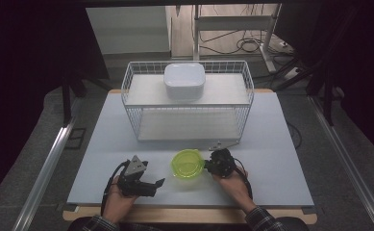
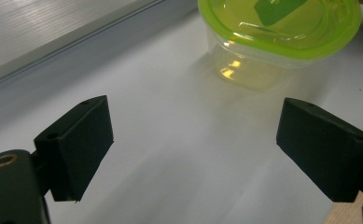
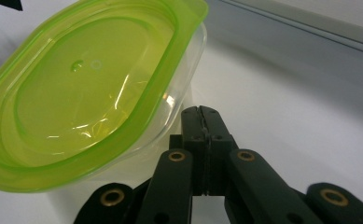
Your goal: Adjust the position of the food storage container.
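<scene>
A clear plastic container with a lime-green lid point(image 1: 188, 163) stands on the white table near its front edge. To its right, my right gripper point(image 1: 207, 165) has its jaws shut flat together with nothing between them. In the right gripper view those tips point(image 3: 201, 112) sit against the container's clear wall point(image 3: 188, 100), just under the lid's rim point(image 3: 95, 93). My left gripper point(image 1: 156, 186) rests left of the container and points toward it. In the left gripper view it point(image 2: 195, 126) stands wide open over bare table, with the container point(image 2: 272, 42) ahead and apart from it.
A white wire rack point(image 1: 187, 103) with two shelves stands behind the container, a white lidded box point(image 1: 184, 81) on its top shelf. A small grey piece point(image 1: 221, 144) lies by the rack's front right foot. The table point(image 1: 280, 159) has bare room at the right and left.
</scene>
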`<state>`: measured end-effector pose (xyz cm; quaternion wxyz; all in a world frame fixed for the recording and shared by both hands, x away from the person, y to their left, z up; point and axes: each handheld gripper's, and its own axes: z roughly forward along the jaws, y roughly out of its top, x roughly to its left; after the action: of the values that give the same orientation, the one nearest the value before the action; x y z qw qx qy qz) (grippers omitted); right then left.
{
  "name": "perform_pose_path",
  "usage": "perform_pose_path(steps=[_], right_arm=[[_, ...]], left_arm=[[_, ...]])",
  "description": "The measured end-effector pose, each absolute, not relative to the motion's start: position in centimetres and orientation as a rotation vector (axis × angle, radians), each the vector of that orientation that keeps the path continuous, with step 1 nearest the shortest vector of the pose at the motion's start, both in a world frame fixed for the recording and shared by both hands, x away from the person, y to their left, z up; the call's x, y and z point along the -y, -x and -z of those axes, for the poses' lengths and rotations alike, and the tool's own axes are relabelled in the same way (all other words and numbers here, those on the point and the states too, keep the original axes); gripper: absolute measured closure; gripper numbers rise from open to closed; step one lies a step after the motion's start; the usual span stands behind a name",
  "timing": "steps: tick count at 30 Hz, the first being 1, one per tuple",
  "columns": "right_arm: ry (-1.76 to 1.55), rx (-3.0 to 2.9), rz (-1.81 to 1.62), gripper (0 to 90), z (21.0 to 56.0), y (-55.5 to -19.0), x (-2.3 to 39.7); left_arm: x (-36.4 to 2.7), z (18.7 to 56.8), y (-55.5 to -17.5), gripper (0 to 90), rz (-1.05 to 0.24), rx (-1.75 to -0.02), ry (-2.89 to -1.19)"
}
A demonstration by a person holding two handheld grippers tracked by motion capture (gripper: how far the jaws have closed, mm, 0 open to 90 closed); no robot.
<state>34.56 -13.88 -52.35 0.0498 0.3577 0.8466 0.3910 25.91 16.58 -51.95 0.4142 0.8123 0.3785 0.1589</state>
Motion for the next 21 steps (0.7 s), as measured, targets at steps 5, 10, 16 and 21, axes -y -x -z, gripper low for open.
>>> perform_pose_path(steps=[5, 10, 16, 21], right_arm=[[-1.030, -2.573, -1.145, 88.1, 52.1, -34.5, 14.3], [-1.014, -2.532, -1.129, 79.2, 51.4, -34.4, 15.5], [-0.993, -2.496, -1.132, 65.7, 50.5, -33.9, 17.0], [-1.012, -2.484, -1.147, 57.1, 50.0, -33.6, 18.2]], left_arm=[[-16.6, 51.7, -25.8, 10.7, -0.366, -0.954, -2.038], [-16.5, 51.7, -25.7, 10.7, -0.370, -0.946, -2.049], [-16.6, 51.6, -25.7, 10.8, -0.380, -0.946, -2.054], [-16.4, 51.7, -25.6, 10.8, -0.401, -0.941, -2.081]])
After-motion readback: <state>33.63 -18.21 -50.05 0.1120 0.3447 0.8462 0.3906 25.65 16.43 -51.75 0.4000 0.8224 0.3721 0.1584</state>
